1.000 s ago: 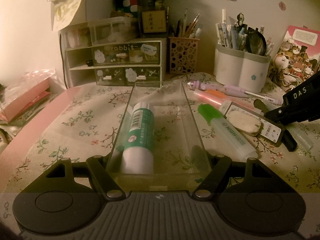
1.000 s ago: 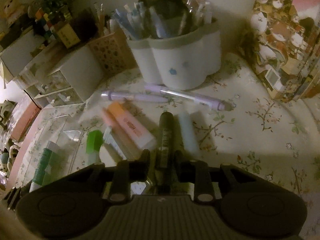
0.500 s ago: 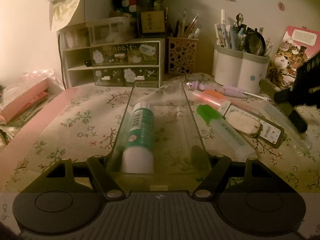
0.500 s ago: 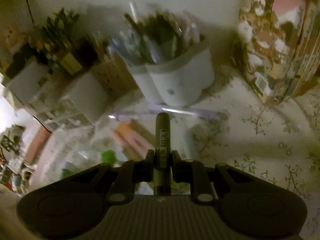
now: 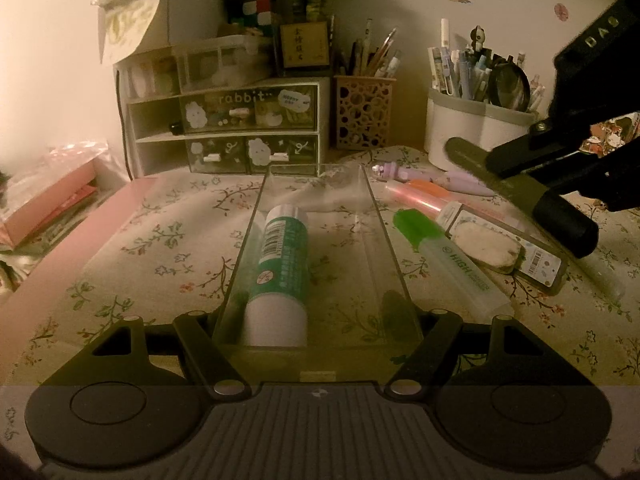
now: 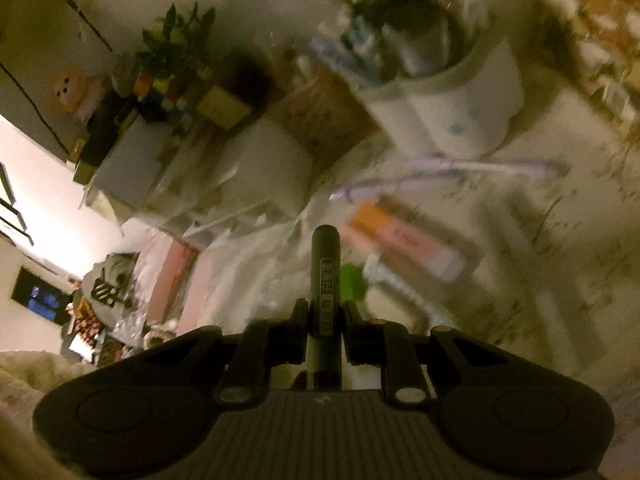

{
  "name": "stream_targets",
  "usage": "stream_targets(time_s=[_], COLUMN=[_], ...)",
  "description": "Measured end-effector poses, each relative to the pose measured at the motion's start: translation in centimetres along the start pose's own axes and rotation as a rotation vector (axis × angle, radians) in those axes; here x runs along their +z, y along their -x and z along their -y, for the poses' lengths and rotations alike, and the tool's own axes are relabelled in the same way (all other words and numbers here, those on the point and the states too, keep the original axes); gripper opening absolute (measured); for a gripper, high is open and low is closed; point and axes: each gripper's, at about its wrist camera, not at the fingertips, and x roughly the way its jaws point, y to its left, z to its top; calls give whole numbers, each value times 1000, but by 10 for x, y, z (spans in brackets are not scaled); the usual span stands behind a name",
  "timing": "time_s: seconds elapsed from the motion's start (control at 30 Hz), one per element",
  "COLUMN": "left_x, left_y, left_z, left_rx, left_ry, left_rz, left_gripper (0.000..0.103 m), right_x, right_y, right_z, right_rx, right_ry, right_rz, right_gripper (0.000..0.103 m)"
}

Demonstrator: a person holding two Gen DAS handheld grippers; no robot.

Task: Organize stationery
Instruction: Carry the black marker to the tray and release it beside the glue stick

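My left gripper [image 5: 316, 320] is shut on the near end of a clear plastic tray [image 5: 384, 236], which rests on the flowered cloth. A green-and-white glue stick [image 5: 282, 264] lies inside the tray. My right gripper [image 6: 325, 316] is shut on a dark marker [image 6: 325, 272] and holds it in the air; in the left wrist view the gripper [image 5: 532, 152] and marker [image 5: 516, 192] hang above the loose items to the right of the tray. On the cloth there lie a green highlighter [image 5: 448, 260], an orange highlighter [image 5: 424, 196], an eraser in its case [image 5: 488, 244] and purple pens [image 5: 436, 176].
A white pen pot [image 5: 476, 132] full of pens stands at the back right, a lattice pen cup [image 5: 364, 112] beside it, and a white drawer unit [image 5: 224, 128] at the back left. Pink books [image 5: 44, 200] lie at the far left. The right wrist view is blurred.
My right gripper lifted the dark marker off the cloth and carried it up and left, toward the tray. The left gripper and tray stayed still.
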Motion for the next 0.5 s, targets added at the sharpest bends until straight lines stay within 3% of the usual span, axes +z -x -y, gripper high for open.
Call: stream_targets(time_s=[0.27, 0.5], left_x=[0, 0], left_y=[0, 0], left_z=[0, 0], left_rx=[0, -1], left_ry=[0, 0], left_rz=[1, 2], left_gripper=[73, 73], right_x=[2, 0], right_y=[-17, -38], right_z=[-21, -21], right_rx=[82, 71], right_ry=[-4, -60], right_rz=[-68, -105], right_gripper=[17, 17])
